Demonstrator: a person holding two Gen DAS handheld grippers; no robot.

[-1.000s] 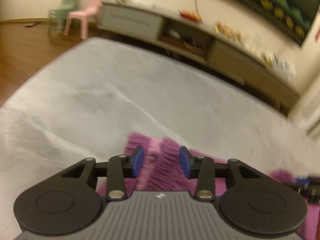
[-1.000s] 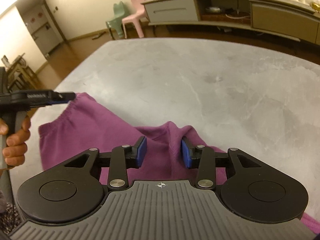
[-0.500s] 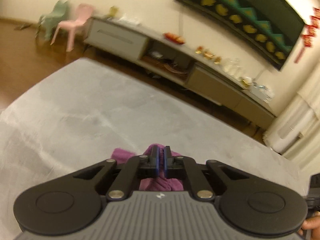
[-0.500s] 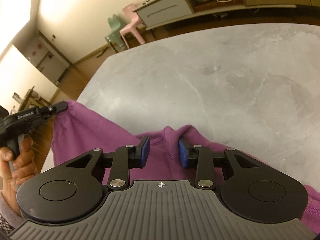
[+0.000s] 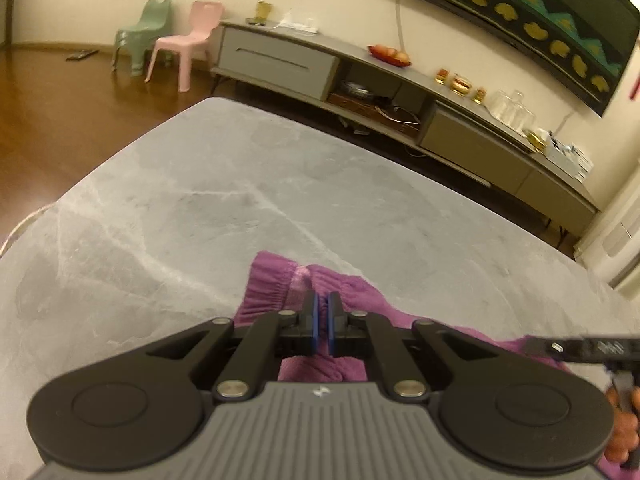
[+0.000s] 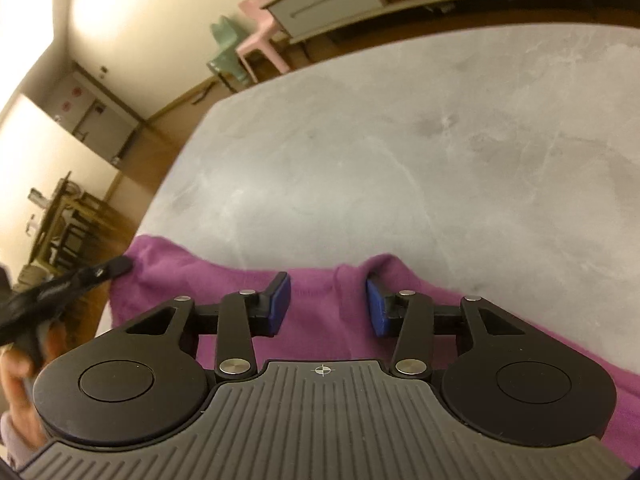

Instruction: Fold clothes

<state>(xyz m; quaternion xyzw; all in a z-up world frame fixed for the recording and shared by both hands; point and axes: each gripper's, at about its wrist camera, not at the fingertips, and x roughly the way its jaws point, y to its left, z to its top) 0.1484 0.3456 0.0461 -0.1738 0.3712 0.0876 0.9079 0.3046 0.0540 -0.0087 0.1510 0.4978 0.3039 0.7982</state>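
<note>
A purple garment with a gathered waistband lies near the front of a grey marble table. My left gripper is shut on the waistband's corner, with cloth bunched just past its pads. The right wrist view shows the same left gripper holding the left corner of the garment, lifted a little. My right gripper hovers over the garment's far edge. Its jaws are opening, and a raised fold of cloth stands between the pads without touching them. It also shows as the right gripper at the left wrist view's right edge.
The table's left edge drops to a wooden floor. Beyond the table stand a long low cabinet, a pink chair and a green chair. A person's hand holds the left gripper's handle.
My left gripper closed on the waistband and rose slightly with it. The right gripper rolled and shifted over the garment; its jaws narrowed, then widened again.
</note>
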